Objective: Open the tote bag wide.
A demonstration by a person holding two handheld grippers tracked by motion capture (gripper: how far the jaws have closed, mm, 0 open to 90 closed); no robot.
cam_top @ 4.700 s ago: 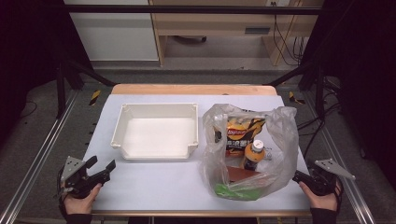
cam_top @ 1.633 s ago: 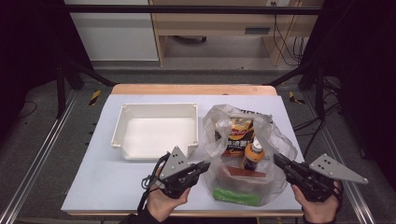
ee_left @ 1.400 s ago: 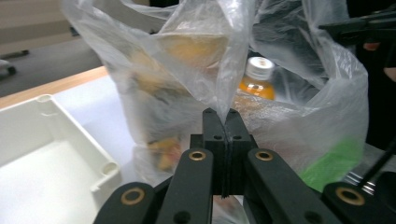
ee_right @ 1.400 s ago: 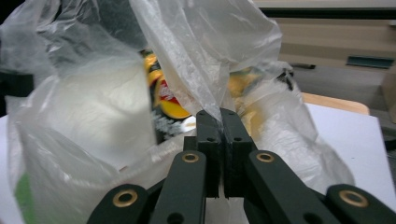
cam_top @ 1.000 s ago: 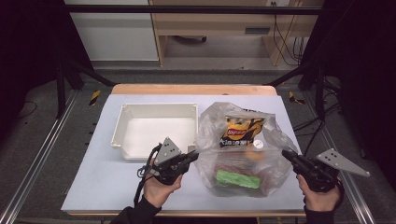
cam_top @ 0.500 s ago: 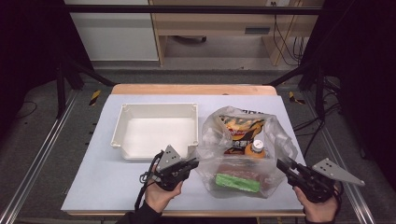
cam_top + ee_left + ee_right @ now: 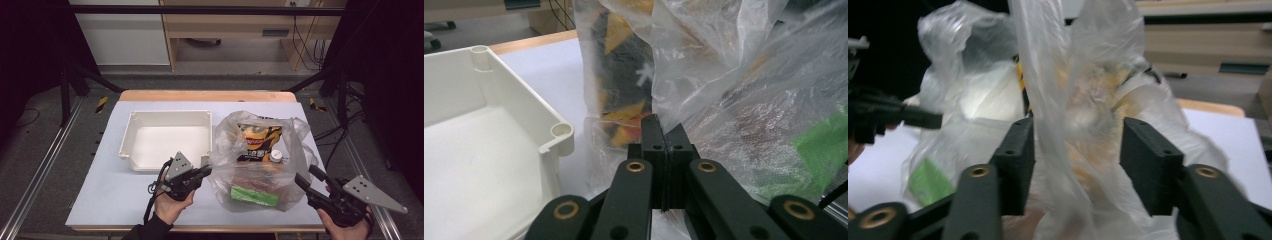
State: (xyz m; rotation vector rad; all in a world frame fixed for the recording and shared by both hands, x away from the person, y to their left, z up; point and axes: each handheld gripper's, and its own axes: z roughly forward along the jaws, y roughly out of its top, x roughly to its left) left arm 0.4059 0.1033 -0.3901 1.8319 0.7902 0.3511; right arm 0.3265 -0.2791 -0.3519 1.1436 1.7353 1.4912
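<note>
We pinch the bag [image 7: 260,160] with our left gripper [image 7: 204,171]; our right gripper [image 7: 302,179] has just opened around loose film. Nothing unpacked into the bin [image 7: 165,137].

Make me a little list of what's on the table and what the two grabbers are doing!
bag: clear plastic bag with snacks inside
inside bag: chip packet, bottle, green pack
tray: white tray, left of the bag
left gripper: shut on the bag's edge
right gripper: jaws just been opening, bag film between them, not pinched
</note>
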